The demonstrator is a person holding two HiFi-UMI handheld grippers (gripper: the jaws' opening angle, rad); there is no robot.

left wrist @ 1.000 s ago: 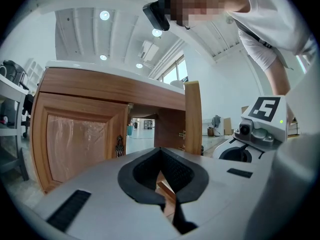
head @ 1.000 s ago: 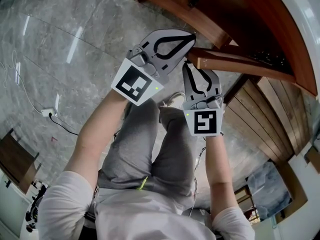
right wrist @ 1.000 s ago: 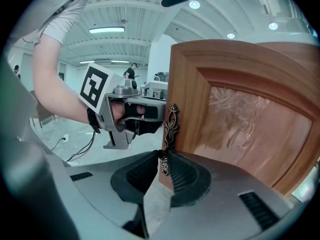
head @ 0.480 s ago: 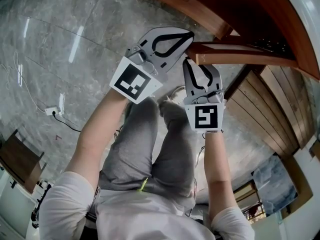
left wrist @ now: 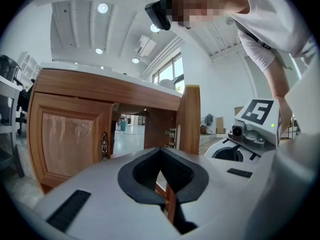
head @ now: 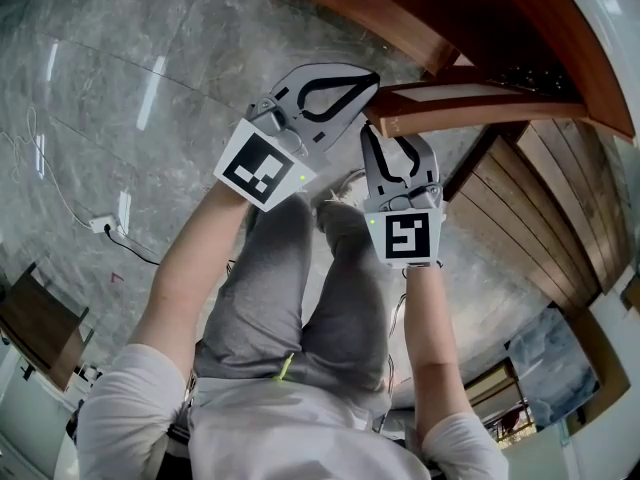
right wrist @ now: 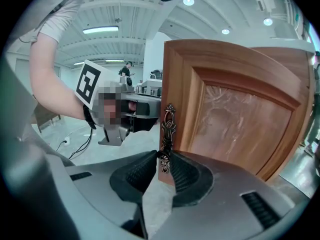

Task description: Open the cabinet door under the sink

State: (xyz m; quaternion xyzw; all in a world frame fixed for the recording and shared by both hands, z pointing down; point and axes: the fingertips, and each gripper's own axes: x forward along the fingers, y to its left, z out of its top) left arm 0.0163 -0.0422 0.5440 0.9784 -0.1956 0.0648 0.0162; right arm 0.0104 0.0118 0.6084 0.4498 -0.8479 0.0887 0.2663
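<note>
Task thing: cabinet door [right wrist: 235,109], brown wood w/ raised panel, under a pale counter [left wrist: 100,70]. It stands partway open, angled out from the cabinet [left wrist: 75,91]; head view shows the dark inside behind it.
Handle: handle [right wrist: 167,126] is a dark ornate metal strip, upright, near the door's free edge.
R gripper: R gripper [right wrist: 163,156] has its jaws closed onto the handle's lower end, one pad each side, both touching it. Nothing else held.
L gripper: L gripper [left wrist: 160,150] has jaws together, tips meeting, nothing between them, so it's empty. Sits just left of the R gripper, tips near the door's free edge. Touching the wood or not: can't tell.
L gripper view: door seen edge-on, small metal fittings [left wrist: 172,133] just beside its inner side. A 2nd door [left wrist: 70,139] to the left lies flat against the cabinet, w/ its own strip pull [left wrist: 104,146].
Person: stands over the grippers in grey trousers [head: 290,298] and a white top, forearms bare.
Floor: grey marble-look floor [head: 120,88]. A white plug block [head: 97,226] w/ cable lies well off to the left.
</note>
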